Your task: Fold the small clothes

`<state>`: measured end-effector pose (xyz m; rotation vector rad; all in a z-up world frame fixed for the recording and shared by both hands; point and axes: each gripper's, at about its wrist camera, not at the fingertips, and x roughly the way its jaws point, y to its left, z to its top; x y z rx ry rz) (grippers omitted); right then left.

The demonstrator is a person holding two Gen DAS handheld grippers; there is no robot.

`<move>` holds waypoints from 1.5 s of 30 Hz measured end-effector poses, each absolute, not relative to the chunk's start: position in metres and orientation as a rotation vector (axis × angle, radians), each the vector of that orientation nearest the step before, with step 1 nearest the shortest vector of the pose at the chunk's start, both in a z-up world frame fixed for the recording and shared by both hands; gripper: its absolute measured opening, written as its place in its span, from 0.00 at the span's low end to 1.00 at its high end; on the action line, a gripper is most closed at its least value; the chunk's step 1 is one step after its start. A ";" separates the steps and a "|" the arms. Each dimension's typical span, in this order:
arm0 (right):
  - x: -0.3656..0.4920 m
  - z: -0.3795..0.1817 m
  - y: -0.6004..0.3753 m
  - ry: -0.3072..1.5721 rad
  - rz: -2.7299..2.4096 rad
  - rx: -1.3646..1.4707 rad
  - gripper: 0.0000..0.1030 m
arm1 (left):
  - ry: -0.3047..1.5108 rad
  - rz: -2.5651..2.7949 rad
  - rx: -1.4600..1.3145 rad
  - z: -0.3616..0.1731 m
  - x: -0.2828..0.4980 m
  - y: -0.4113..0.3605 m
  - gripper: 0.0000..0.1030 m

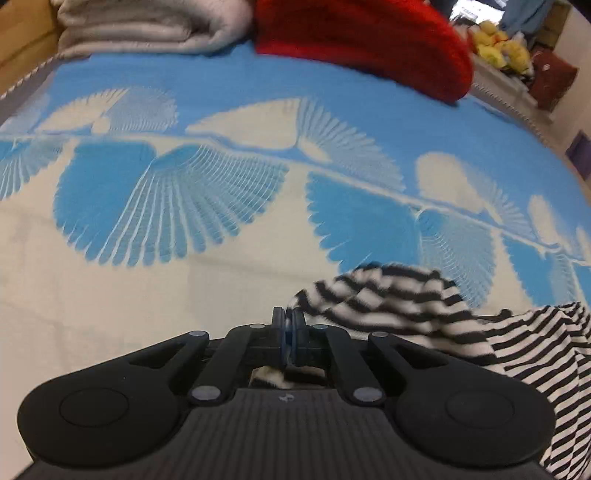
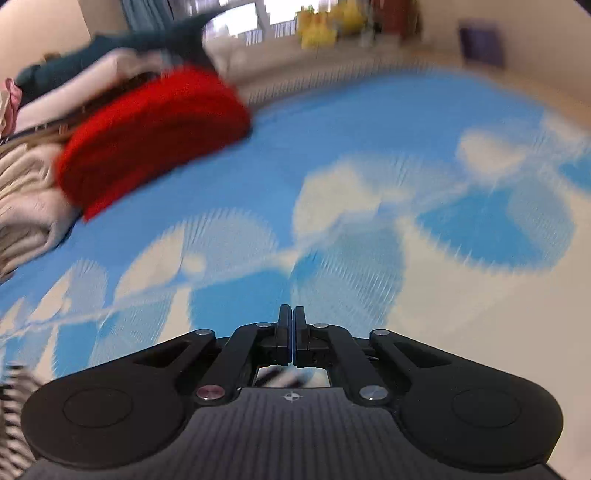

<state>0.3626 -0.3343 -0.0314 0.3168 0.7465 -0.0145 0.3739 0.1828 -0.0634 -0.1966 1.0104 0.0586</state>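
Note:
A black-and-white striped garment [image 1: 424, 310] lies bunched on the blue and cream bedspread [image 1: 221, 206], low and to the right in the left wrist view. My left gripper [image 1: 289, 317] is shut on an edge of it, and striped cloth also shows through the gap behind the fingers. In the blurred right wrist view only a strip of the garment [image 2: 14, 413] shows, at the lower left edge. My right gripper [image 2: 291, 317] hangs over the bedspread [image 2: 369, 240] with its fingers pressed together and no cloth visible at the tips. Dark streaks show in the gap behind them.
A folded red knit [image 1: 362, 40] [image 2: 147, 136] and a folded grey-white blanket [image 1: 147, 26] lie at the far side of the bed. More folded clothes [image 2: 33, 184] are stacked at the left. Yellow soft toys [image 1: 498, 51] sit on a ledge beyond the bed.

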 end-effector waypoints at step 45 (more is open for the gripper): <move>0.249 0.013 -0.371 0.859 0.090 0.400 0.29 | 1.070 -0.006 -0.451 0.005 0.226 0.235 0.45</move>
